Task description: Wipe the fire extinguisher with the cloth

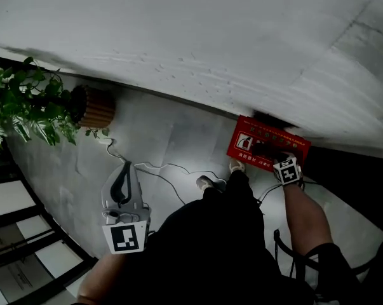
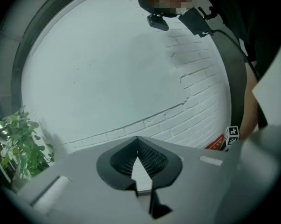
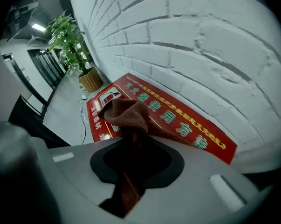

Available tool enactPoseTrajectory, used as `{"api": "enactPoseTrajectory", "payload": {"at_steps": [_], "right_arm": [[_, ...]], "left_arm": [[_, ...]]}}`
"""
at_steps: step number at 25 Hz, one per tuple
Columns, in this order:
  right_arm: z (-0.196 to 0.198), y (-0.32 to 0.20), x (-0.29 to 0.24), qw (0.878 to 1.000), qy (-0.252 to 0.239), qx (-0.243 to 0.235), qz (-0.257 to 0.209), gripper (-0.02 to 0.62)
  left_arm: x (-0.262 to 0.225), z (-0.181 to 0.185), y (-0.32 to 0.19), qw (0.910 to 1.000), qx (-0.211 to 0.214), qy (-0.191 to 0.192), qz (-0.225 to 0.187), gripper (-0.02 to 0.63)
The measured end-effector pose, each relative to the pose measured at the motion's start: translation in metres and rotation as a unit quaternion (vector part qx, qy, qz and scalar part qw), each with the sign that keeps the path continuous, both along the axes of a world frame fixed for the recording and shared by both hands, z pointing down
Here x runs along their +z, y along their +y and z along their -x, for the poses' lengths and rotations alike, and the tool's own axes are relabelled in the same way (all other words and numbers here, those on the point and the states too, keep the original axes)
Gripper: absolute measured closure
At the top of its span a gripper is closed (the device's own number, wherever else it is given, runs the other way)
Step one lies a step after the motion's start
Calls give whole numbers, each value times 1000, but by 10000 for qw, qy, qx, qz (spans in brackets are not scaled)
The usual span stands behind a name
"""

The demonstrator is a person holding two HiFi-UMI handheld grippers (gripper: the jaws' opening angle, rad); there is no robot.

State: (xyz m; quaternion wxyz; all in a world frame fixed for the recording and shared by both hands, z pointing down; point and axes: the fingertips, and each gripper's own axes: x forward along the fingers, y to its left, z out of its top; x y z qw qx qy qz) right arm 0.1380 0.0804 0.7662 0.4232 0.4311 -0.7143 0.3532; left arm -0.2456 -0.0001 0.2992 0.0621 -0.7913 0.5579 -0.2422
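Observation:
A red fire extinguisher box with yellow and green print stands on the floor against the white brick wall. No extinguisher itself shows. My right gripper hangs over the box's top, pointing steeply down, shut on a brown cloth. The cloth bunches out past the jaws above the box lid and trails back between them. Whether the cloth touches the lid I cannot tell. My left gripper is held off to the left over bare floor. In the left gripper view its tips meet with nothing between them.
A potted plant in a ribbed brown pot stands by the wall at the left. A white cable snakes across the grey floor. The person's shoes are just left of the box. A black frame stands at the lower right.

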Motion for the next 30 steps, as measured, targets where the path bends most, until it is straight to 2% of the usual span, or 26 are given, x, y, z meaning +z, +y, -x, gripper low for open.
{"api": "enactPoseTrajectory", "payload": {"at_steps": [5, 10, 15, 17, 18, 19, 22, 27, 30], "right_arm": [[-54, 33, -2, 9972, 92, 742, 102, 531], [-88, 60, -3, 9928, 141, 1187, 60, 531], [-106, 81, -1, 9865, 174, 1614, 207, 531], [-104, 71, -6, 9810, -53, 1938, 102, 531], [-94, 60, -13, 9812, -206, 1916, -68, 531], [-77, 48, -20, 9847, -336, 1688, -258, 531], [-3, 6, -36, 9947, -613, 546, -620, 531], [128, -52, -40, 9877, -1179, -663, -780, 531], [190, -63, -32, 9817, -1305, -1254, -588, 531]], "left_arm": [[4, -47, -19, 9980, 627, -98, -22, 606], [14, -81, -28, 9954, 942, 41, 173, 606], [17, -76, -27, 9966, 769, 171, 257, 606], [17, -66, -23, 9977, 597, 204, 261, 606], [16, -58, -20, 9982, 493, 208, 257, 606], [15, -49, -18, 9988, 381, 207, 248, 606], [14, -20, -11, 9996, 10, 192, 206, 606], [7, 35, 17, 9965, -810, 96, 164, 606], [4, 68, 38, 9917, -1266, -76, 205, 606]]}}
